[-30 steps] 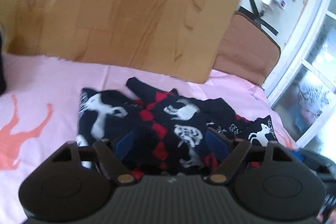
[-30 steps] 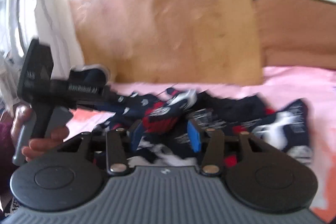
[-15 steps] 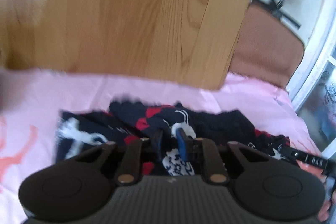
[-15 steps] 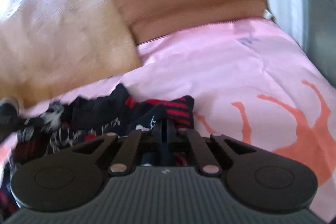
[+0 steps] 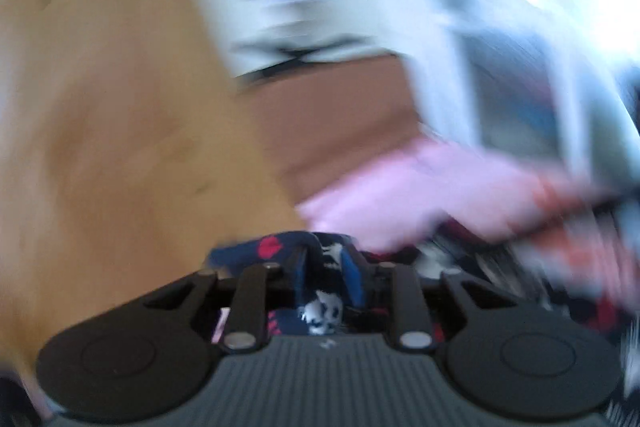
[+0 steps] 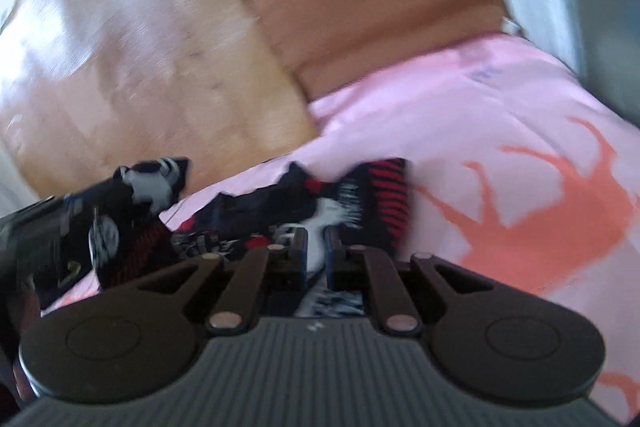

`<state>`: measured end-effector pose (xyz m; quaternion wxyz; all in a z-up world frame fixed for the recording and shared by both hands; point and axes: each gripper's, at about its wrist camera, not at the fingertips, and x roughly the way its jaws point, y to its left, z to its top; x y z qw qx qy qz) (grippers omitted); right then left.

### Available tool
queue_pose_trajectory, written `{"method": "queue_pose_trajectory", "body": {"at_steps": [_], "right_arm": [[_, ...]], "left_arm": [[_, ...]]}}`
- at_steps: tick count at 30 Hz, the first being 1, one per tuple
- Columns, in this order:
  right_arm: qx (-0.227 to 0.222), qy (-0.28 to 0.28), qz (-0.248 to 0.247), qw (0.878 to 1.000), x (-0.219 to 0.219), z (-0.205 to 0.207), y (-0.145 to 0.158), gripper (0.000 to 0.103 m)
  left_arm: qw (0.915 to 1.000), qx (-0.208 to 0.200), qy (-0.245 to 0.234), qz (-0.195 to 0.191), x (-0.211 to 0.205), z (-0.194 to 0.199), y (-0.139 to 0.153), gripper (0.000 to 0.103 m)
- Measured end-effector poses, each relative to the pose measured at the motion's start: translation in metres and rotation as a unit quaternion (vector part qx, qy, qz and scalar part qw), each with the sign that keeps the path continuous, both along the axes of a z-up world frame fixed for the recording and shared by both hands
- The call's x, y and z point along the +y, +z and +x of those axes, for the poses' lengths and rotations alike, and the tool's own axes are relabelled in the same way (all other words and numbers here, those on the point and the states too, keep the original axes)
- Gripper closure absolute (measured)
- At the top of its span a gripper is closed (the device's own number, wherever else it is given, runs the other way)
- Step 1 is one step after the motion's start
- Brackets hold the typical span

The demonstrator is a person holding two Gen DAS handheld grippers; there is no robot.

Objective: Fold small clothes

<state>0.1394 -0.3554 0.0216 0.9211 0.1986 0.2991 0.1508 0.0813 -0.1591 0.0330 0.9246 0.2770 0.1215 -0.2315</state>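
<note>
A small dark navy garment (image 6: 280, 203) with red and white patterns lies crumpled on the pink sheet (image 6: 460, 99). My right gripper (image 6: 316, 247) is shut on its near edge, white-patterned cloth between the blue pads. My left gripper (image 5: 326, 263) is shut on another part of the same garment (image 5: 320, 307) and holds it lifted; this view is heavily blurred. The left gripper also shows at the left of the right wrist view (image 6: 132, 187), with cloth hanging from it.
A wooden board (image 6: 132, 59) and a brown padded headboard (image 6: 380, 11) stand behind the bed. The pink sheet carries orange prints (image 6: 560, 211). A window and white wall lie to the right in the left wrist view (image 5: 520, 87).
Both grippers closed on the garment during the last second. The left gripper has since lifted and swung fast with the cloth; the right holds its edge and has tilted.
</note>
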Motion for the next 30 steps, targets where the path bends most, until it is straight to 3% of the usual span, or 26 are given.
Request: {"method": "queue_pose_trajectory", "body": {"at_steps": [1,3,6,9,11,14,17,20,21,22,23,24,25,27,29,30], "right_arm": [[0.009,-0.011,0.011,1.000,-0.008,-0.002,-0.003,0.090],[0.027,-0.023,0.037,0.999,-0.023,-0.004,-0.008,0.090],[0.033,-0.033,0.045,0.998,-0.034,-0.010,-0.008,0.089],[0.032,-0.032,0.060,0.997,-0.041,-0.013,-0.006,0.086],[0.028,-0.036,0.071,0.996,-0.044,-0.014,-0.003,0.081],[0.016,-0.032,0.092,0.995,-0.042,-0.009,0.005,0.066],[0.032,-0.025,0.131,0.991,-0.035,0.011,0.008,0.055],[0.056,-0.019,0.125,0.990,-0.017,0.038,0.001,0.055],[0.069,-0.021,0.126,0.989,-0.011,0.047,-0.002,0.055],[0.079,-0.020,0.135,0.987,-0.007,0.054,-0.007,0.061],[0.079,-0.017,0.141,0.987,-0.004,0.057,-0.008,0.088],[0.073,-0.014,0.140,0.987,-0.001,0.057,-0.006,0.095],[0.056,-0.011,0.138,0.989,0.001,0.053,-0.002,0.095],[0.001,-0.008,0.118,0.993,0.000,0.034,0.011,0.095],[-0.045,-0.005,0.087,0.995,-0.001,0.008,0.022,0.095],[-0.054,-0.005,0.061,0.997,-0.001,-0.003,0.022,0.095]], "left_arm": [[0.9986,-0.016,-0.018,0.047,-0.013,-0.010,-0.014,0.062],[0.9946,-0.027,-0.037,0.093,-0.022,-0.023,-0.036,0.062],[0.9967,0.000,-0.021,0.078,-0.011,-0.025,-0.038,0.058],[0.9997,0.021,0.006,0.015,0.019,-0.023,-0.015,0.048],[0.9968,0.049,0.012,-0.062,0.049,-0.019,0.009,0.043],[0.9769,0.102,0.030,-0.185,0.091,0.001,0.036,0.027],[0.9544,0.173,0.090,-0.226,0.102,0.042,0.039,0.031],[0.9368,0.239,0.146,-0.210,0.091,0.081,0.019,0.044],[0.9302,0.265,0.157,-0.199,0.086,0.093,0.010,0.057],[0.9255,0.286,0.157,-0.192,0.080,0.100,0.002,0.078],[0.9241,0.297,0.152,-0.186,0.076,0.102,-0.004,0.089],[0.9252,0.297,0.148,-0.184,0.074,0.102,-0.007,0.097],[0.9294,0.280,0.155,-0.184,0.073,0.098,-0.006,0.101],[0.9346,0.241,0.163,-0.205,0.083,0.085,0.001,0.101],[0.9310,0.208,0.181,-0.239,0.101,0.077,0.007,0.101],[0.9251,0.200,0.196,-0.256,0.111,0.075,0.007,0.101]]}}
